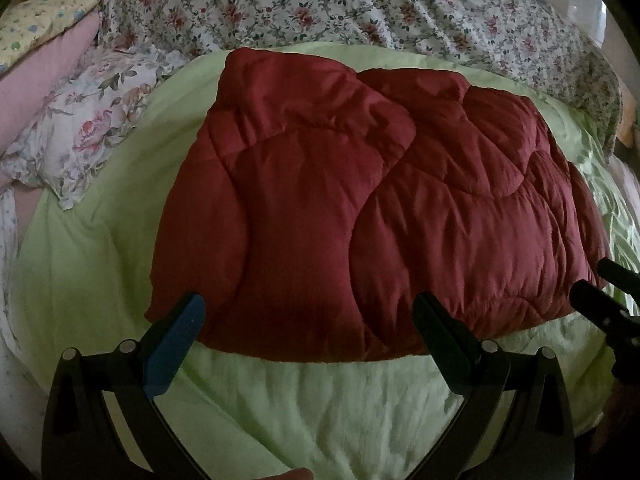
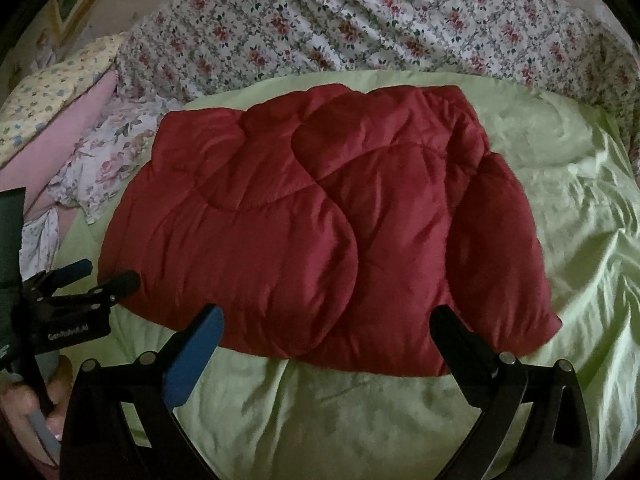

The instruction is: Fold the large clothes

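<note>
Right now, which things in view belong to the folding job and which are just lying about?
In the job:
- red quilted jacket, folded on the bed
- left gripper, open, empty
- right gripper, open, empty

Lying about:
- green bedspread under the jacket
- floral sheet behind it
- floral pillow, pink pillow and yellow pillow at picture left

Folded quilt [image 2: 320,220] on bedspread [image 2: 560,200], pillows [image 2: 60,120] left, sheet [image 2: 360,20] behind
</note>
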Demonstrator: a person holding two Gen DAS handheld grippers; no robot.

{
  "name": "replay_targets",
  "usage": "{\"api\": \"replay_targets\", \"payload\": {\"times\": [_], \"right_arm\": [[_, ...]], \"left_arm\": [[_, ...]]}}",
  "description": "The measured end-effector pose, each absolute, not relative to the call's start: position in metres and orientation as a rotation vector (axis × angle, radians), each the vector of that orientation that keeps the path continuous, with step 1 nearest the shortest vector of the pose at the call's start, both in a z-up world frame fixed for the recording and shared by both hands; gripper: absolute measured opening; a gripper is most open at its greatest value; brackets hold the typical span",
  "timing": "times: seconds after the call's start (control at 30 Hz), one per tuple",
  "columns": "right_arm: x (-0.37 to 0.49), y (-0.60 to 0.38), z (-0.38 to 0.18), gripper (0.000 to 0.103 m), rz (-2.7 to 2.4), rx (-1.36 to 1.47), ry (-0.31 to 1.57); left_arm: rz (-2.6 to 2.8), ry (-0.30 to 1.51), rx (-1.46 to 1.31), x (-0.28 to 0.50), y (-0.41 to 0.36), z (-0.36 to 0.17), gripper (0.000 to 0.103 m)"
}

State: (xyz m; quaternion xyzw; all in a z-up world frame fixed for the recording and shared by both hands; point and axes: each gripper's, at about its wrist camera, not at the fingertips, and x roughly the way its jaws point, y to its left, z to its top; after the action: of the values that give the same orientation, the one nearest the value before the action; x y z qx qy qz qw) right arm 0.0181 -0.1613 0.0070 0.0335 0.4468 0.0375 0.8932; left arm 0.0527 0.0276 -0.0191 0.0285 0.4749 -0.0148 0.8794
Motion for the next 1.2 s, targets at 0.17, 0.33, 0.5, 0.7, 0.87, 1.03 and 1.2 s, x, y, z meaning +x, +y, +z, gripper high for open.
{"api": "replay_targets", "payload": {"times": [0.17,0.33,0.5,0.7,0.87,1.03,1.2], "right_arm": [[0.028,-0.157,0.004,0.103,0.076,0.060,0.941],[0.036,-0.157,0.007,0.103,0.064,0.064,0.941],[0.042,-0.161,0.011,0.103,0.050,0.074,0.935],[0.040,-0.167,0.015,0.103,0.030,0.096,0.936],[0.036,-0.166,0.015,0.103,0.030,0.080,0.950],[0.035,-0.162,0.015,0.103,0.048,0.073,0.959],[0.035,-0.159,0.014,0.103,0.052,0.066,0.961]], "left_arm": [[-0.021,0.994,0.074,0.060,0.026,-0.020,0.103],[-0.008,0.995,0.075,0.067,0.025,-0.018,0.103],[-0.006,0.995,0.060,0.071,0.024,-0.013,0.103],[-0.011,1.011,0.046,0.067,0.024,-0.013,0.103],[-0.020,1.016,0.049,0.062,0.021,-0.014,0.103],[-0.032,1.015,0.050,0.061,0.018,-0.012,0.103],[-0.033,1.008,0.047,0.061,0.019,-0.010,0.103]]}}
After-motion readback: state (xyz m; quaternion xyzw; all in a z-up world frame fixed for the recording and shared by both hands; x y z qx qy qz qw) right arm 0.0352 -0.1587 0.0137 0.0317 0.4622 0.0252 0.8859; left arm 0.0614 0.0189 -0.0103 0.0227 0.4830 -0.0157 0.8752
